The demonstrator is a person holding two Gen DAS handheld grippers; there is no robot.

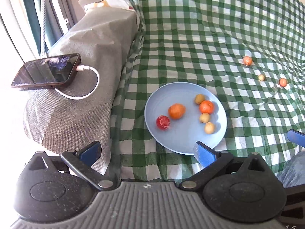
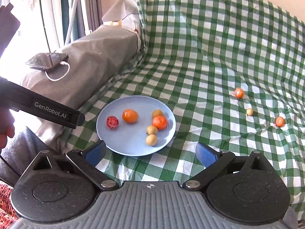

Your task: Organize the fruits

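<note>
A light blue plate (image 1: 152, 103) (image 2: 106, 133) lies on the green checked cloth and holds several fruits: a red one (image 1: 163, 122) (image 2: 112, 122), two orange ones (image 1: 176, 111) (image 2: 159, 122), and small yellow-green ones (image 1: 209, 127) (image 2: 151, 139). Three fruits lie loose on the cloth to the right: an orange one (image 1: 247, 60) (image 2: 239, 93), a small pale one (image 1: 261, 77) (image 2: 249, 112), and another orange one (image 1: 283, 82) (image 2: 279, 121). My left gripper (image 1: 147, 150) is open and empty just before the plate. My right gripper (image 2: 150, 152) is open and empty at the plate's near rim.
A grey padded armrest (image 1: 80, 95) (image 2: 91, 61) stands left of the plate, with a phone (image 1: 46, 70) (image 2: 46, 60) on a white charging cable on top. The left gripper's body (image 2: 47, 110) crosses the right wrist view at left. The checked cloth (image 1: 209, 28) rises up the backrest behind.
</note>
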